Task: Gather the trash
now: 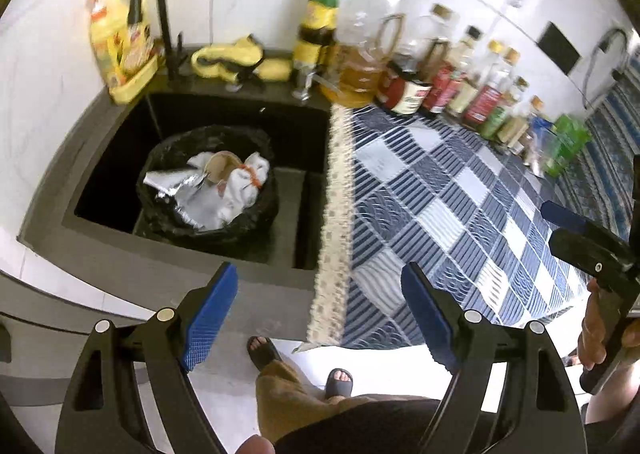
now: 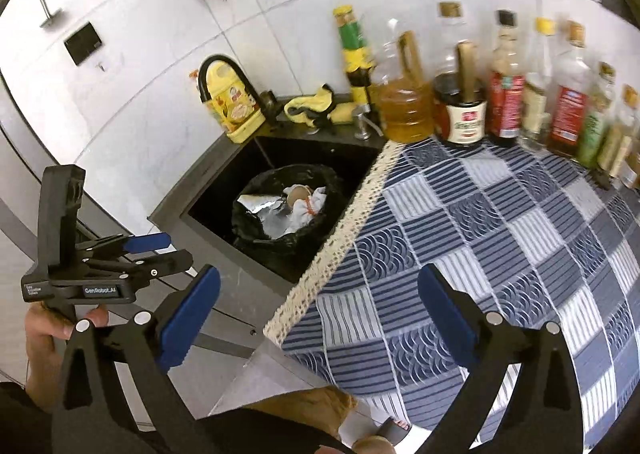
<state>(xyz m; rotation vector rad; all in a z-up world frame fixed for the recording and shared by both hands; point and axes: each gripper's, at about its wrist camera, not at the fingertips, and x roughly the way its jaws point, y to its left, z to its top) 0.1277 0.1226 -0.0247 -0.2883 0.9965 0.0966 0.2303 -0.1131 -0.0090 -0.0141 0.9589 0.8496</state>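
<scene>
Both grippers are up off the counter, nothing in either. My left gripper [image 1: 320,310]: jaws well apart, empty, over the sink's front edge and the cloth's lace border. My right gripper [image 2: 320,314]: jaws spread wide, empty, above the blue checked tablecloth [image 2: 500,254].

Trash: black bin bag [image 1: 208,178] sits inside the dark sink [image 1: 112,158], about 11 o'clock from the left gripper in the left wrist view and 12 o'clock from the right gripper in the right wrist view. In the bag: crumpled foil [image 1: 172,182], a brown paper cup [image 1: 222,170], white wadded paper [image 1: 248,190].

Black faucet [image 1: 148,10] at 11 o'clock behind the sink, yellow rag [image 1: 228,60] on the back ledge. Bottle row [image 2: 520,94] along the wall at 1 o'clock. No trash visible on the cloth.
</scene>
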